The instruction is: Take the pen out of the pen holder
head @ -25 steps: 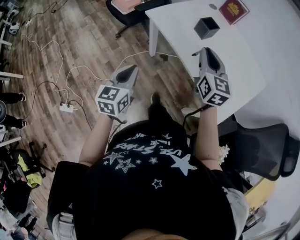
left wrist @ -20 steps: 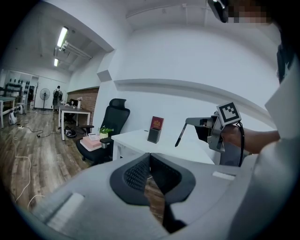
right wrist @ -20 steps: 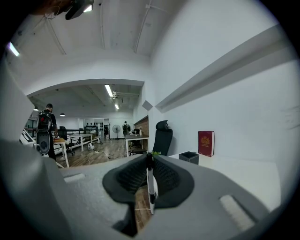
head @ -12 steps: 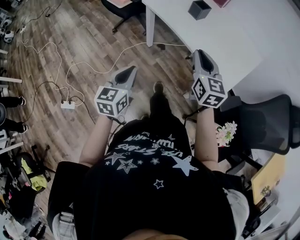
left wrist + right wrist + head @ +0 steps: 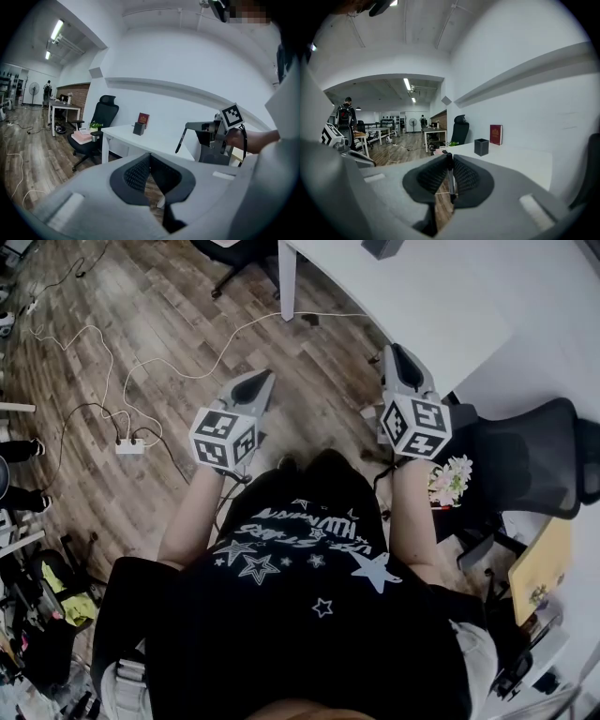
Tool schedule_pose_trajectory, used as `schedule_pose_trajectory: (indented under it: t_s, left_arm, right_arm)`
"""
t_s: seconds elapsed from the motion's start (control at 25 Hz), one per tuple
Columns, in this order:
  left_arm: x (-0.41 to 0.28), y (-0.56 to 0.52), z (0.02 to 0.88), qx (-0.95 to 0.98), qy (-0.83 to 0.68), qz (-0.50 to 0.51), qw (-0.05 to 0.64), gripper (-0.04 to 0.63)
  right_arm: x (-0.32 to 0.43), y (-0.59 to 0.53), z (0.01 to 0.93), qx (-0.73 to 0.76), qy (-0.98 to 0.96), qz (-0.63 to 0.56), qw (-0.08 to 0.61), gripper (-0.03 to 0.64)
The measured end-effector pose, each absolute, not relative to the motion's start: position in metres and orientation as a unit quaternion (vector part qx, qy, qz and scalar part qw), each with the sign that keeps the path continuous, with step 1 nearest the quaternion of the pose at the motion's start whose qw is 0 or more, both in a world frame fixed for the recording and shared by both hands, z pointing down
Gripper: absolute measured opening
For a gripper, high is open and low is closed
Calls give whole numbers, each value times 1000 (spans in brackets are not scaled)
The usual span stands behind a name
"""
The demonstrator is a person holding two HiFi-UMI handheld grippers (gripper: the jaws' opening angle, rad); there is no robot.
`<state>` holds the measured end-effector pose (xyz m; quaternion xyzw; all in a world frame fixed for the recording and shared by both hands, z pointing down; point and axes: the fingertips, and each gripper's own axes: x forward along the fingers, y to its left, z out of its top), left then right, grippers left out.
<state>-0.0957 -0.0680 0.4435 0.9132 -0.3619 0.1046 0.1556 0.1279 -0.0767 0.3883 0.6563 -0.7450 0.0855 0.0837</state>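
The pen is being held clamped in the right gripper, well apart from the pen holder (so removal looks done); the left gripper is being held closed, empty.

Table top wide open, only the pen holder standing at the table's far end. A black office chair crowds the table's near edge. Left of the table, open wooden floor.

Dim, fisheye-warped views under ceiling tube lights
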Motion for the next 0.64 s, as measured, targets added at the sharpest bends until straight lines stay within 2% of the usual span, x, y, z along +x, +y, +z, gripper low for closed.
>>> schedule_pose_trajectory:
  t_s: [0.64]
  left_arm:
    - [-47,14,437,911,-367,104,157,11]
  right_arm:
    - [159,23,394,649,-750,99,73,43]
